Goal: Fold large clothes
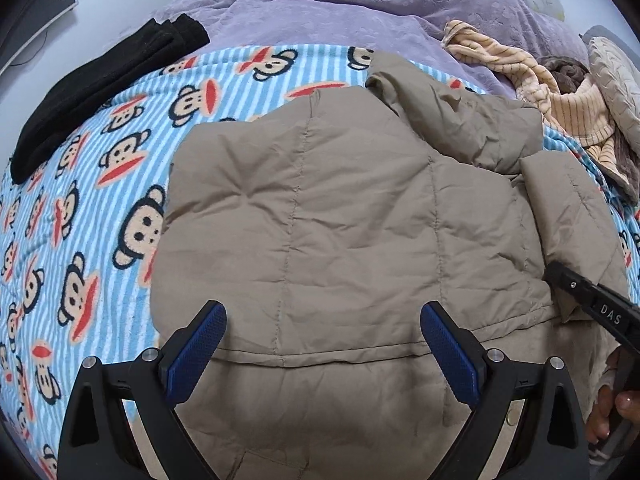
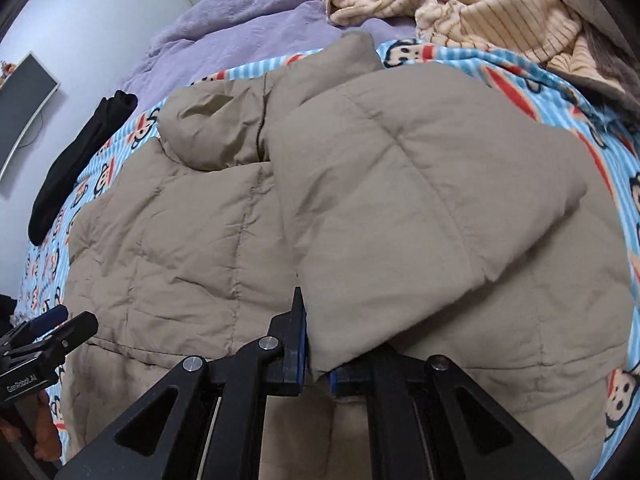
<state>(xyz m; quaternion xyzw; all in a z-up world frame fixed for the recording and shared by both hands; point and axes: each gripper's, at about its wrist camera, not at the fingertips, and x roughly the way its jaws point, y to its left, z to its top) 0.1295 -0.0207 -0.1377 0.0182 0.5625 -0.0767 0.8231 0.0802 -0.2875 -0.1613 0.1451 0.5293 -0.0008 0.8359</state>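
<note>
A large taupe quilted puffer jacket [image 1: 320,216] lies spread on a bed, on top of a blue-and-white striped fleece blanket printed with cartoon monkey faces [image 1: 80,208]. Its collar end points toward the far side of the bed, and its hem reaches the near edge, below both cameras. One padded sleeve [image 2: 400,208] is folded inward over the body of the jacket, running from the shoulder down toward the hem.

The right claw [image 2: 318,364] is pressed together on the cuff end of that sleeve, the taupe fabric pinched between its blue pads just above the jacket's hem. In the left wrist view this claw shows as a black bar entering from the right edge, touching the sleeve, with part of a hand [image 1: 612,408] beneath it.

The left claw [image 1: 322,328] hovers over the lower middle of the jacket with its two blue-padded fingers [image 1: 200,344] spread wide apart, holding nothing (whether the tips touch the fabric cannot be told).

To the left of the jacket, a long folded black garment [image 1: 92,92] lies on the monkey blanket near the bed's edge. Beyond the blanket, a rumpled lavender duvet [image 1: 360,8] covers the far part of the bed. To the right of the collar sits a heap of cream striped knit clothing [image 2: 480,12] mixed with brown fabric. A grey curved monitor [image 2: 24,108] stands against the pale wall on the left.
</note>
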